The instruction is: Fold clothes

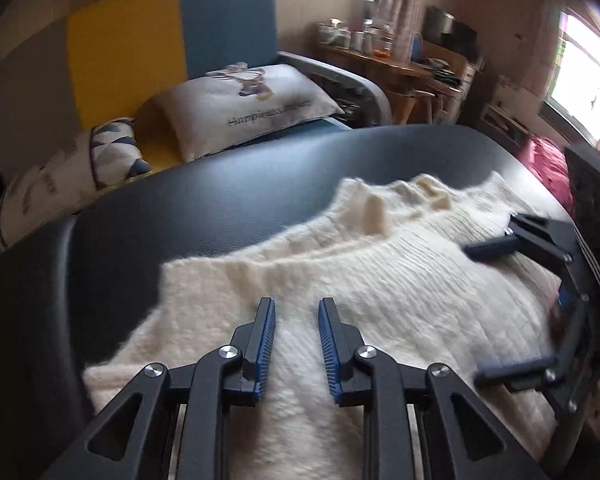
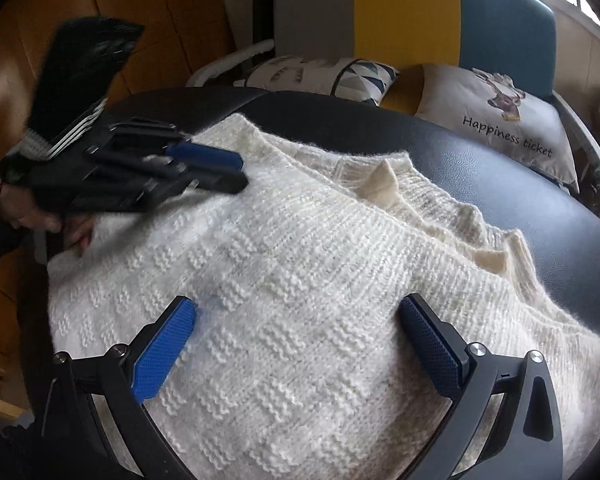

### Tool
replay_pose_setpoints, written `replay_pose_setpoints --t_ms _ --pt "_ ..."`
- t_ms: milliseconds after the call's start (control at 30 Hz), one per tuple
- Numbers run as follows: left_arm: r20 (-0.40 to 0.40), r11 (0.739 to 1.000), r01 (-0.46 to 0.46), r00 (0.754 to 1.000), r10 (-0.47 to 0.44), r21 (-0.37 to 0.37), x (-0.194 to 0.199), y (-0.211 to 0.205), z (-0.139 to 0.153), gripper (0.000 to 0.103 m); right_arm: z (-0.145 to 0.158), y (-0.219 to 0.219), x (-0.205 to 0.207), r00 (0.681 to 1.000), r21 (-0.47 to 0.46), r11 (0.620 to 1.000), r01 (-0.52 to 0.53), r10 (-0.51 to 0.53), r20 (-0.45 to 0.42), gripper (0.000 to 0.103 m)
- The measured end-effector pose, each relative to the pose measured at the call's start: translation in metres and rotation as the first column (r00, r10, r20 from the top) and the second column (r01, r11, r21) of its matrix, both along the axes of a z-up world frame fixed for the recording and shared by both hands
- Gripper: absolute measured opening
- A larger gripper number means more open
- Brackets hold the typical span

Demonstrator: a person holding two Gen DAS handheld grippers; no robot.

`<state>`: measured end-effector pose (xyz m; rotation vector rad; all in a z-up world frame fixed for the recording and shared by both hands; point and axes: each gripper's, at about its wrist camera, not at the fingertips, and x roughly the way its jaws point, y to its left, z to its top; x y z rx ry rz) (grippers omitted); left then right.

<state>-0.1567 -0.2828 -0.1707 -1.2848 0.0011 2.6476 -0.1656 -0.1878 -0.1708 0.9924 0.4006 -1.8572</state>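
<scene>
I had a white knitted sweater (image 2: 292, 264) lying spread out on the round black table (image 1: 220, 184). It covered most of the near side of the table, and its ribbed edge was bunched into little bumps on the far side.

My left gripper (image 1: 297, 308) sat low over the sweater near the left edge. Its two blue fingers (image 1: 266, 340) had only a small gap between them, with nothing held there. I could see wool through the gap.

My right gripper (image 2: 296, 312) was over the middle of the sweater. Its fingers (image 2: 164, 352) were spread far apart and held nothing.

A hand (image 2: 48, 220) gripped the left tool at the sweater's edge.

Behind the table stood a sofa (image 2: 404, 12) with grey, yellow and blue parts. A pillow (image 2: 500, 120) with the words "Happiness ticket" lay on it, beside a pillow with triangles (image 2: 340, 76).
</scene>
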Motion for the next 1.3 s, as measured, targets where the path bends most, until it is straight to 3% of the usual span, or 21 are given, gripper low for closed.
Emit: replay_pose_setpoints --t_ms 100,200,267,400,467,533,600,667,767,900,967,1100,1167,1300 --pt "-0.030 0.999 0.032 0.999 -0.033 -0.038 -0.010 0.008 0.007 0.023 -0.003 0.000 0.002 1.000 0.000 1.000 -0.010 0.010 -0.003 0.103" --pt "0.056 0.996 -0.027 0.998 0.032 -0.089 -0.026 0.001 -0.007 0.023 -0.002 -0.001 0.002 1.000 0.003 1.000 -0.012 0.012 0.003 0.103" --pt "0.039 0.998 -0.058 0.997 0.059 -0.039 -0.009 -0.012 0.001 0.023 0.005 0.001 0.004 1.000 0.025 1.000 -0.009 0.009 0.009 0.103" --pt "0.010 0.991 -0.117 0.993 0.117 0.060 0.025 -0.037 0.016 0.023 0.027 0.021 0.022 0.999 -0.037 0.999 -0.021 0.023 0.035 0.103" --pt "0.000 0.982 -0.151 0.988 0.152 0.111 0.043 -0.051 0.023 0.024 0.017 0.031 0.027 0.999 -0.009 1.000 -0.012 0.013 0.049 0.103" --pt "0.014 0.960 -0.222 0.975 0.223 0.172 0.077 -0.073 0.021 0.024 0.007 0.042 0.031 0.998 0.023 1.000 -0.003 0.002 0.064 0.103" --pt "0.034 0.930 -0.263 0.964 0.263 0.256 0.112 -0.088 0.016 0.025 0.000 0.047 0.042 1.000 0.013 1.000 -0.013 0.013 -0.012 0.103" --pt "0.052 0.883 -0.292 0.955 0.294 0.369 0.151 -0.105 0.008 0.026 -0.004 0.048 0.049 0.998 0.014 1.000 -0.016 0.017 -0.060 0.103" --pt "0.056 0.860 -0.247 0.967 0.249 0.446 0.191 -0.107 0.002 0.028 -0.001 0.044 0.050 0.999 0.018 1.000 -0.013 0.014 -0.047 0.103" --pt "0.041 0.871 -0.164 0.986 0.163 0.463 0.211 -0.092 -0.002 0.033 -0.004 0.047 0.050 0.999 0.020 0.999 -0.034 0.034 -0.020 0.103" --pt "0.025 0.879 -0.104 0.994 0.104 0.465 0.205 -0.083 -0.003 0.038 -0.005 0.048 0.050 0.999 0.018 0.999 -0.039 0.040 -0.013 0.103" --pt "0.036 0.871 -0.032 0.999 0.016 0.491 0.187 -0.077 -0.012 0.042 -0.006 0.050 0.053 0.998 0.030 0.998 -0.061 0.061 -0.011 0.103" --pt "0.060 0.852 -0.014 0.998 -0.020 0.524 0.178 -0.077 -0.020 0.042 -0.007 0.050 0.055 0.997 0.037 0.997 -0.069 0.070 -0.020 0.103" --pt "0.029 0.817 0.043 0.997 -0.073 0.576 0.171 -0.078 -0.020 0.042 -0.008 0.047 0.057 0.998 0.033 0.998 -0.055 0.056 -0.031 0.103"
